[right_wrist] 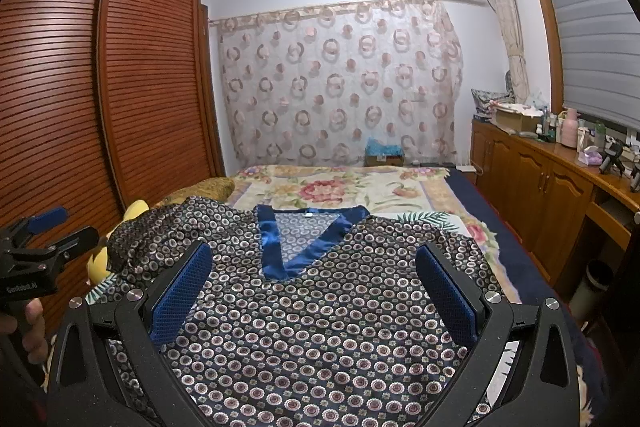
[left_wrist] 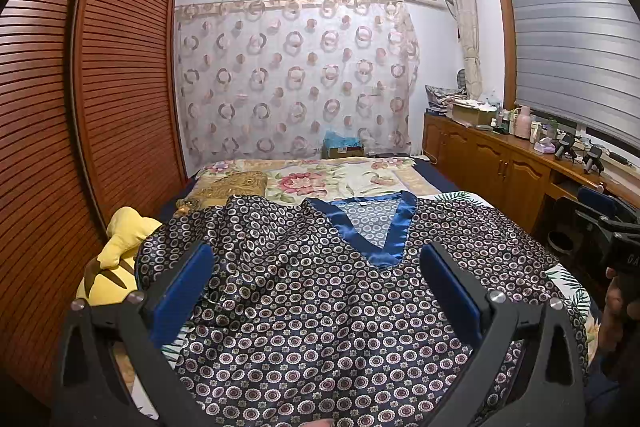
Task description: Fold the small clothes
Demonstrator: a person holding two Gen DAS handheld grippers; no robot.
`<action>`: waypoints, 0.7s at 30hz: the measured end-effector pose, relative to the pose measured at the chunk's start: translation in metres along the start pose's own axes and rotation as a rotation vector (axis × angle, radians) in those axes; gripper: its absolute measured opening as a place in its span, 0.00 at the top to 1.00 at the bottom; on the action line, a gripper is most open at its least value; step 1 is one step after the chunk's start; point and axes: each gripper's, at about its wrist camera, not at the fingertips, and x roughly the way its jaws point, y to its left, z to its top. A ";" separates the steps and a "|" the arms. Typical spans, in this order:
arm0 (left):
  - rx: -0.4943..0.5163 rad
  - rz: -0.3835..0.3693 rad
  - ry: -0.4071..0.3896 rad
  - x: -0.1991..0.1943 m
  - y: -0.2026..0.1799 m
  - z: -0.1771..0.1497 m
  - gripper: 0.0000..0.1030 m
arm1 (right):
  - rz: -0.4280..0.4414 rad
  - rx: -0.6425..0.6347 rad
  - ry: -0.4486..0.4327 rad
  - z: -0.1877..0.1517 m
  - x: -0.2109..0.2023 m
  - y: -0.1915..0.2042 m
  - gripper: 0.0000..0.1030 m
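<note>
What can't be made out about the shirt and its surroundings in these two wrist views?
- Patterned shirt hem: cut off by the bottom edge, both views.
- Its left sleeve: bunched, so its outline is unclear.
- Yellow plush toy: partly under the shirt; left gripper covers its lower part.
- Countertop items: too small.

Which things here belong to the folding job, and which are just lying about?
For the job:
patterned V-neck top, spread on the bed
left gripper, open above it
right gripper, open above it

Lying about:
yellow plush toy
gold cushion
floral bedspread
clutter on the sideboard
</note>
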 end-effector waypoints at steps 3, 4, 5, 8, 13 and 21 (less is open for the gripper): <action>0.001 0.000 0.002 0.000 0.000 0.000 0.00 | -0.001 -0.001 0.002 0.000 0.000 0.001 0.00; 0.001 0.000 0.003 -0.001 -0.001 0.001 0.00 | 0.001 0.000 0.001 -0.002 0.000 0.000 0.00; 0.000 -0.002 0.006 -0.001 0.000 0.001 0.00 | 0.004 0.001 0.004 -0.002 0.000 0.000 0.00; 0.005 -0.009 0.020 -0.001 0.003 -0.001 0.00 | 0.017 0.000 0.008 -0.002 -0.001 0.001 0.00; 0.012 0.009 0.043 0.006 0.018 -0.007 0.00 | 0.056 -0.015 0.017 -0.005 0.004 0.007 0.00; -0.009 0.069 0.118 0.029 0.071 -0.026 0.00 | 0.110 -0.045 0.067 -0.015 0.028 0.017 0.00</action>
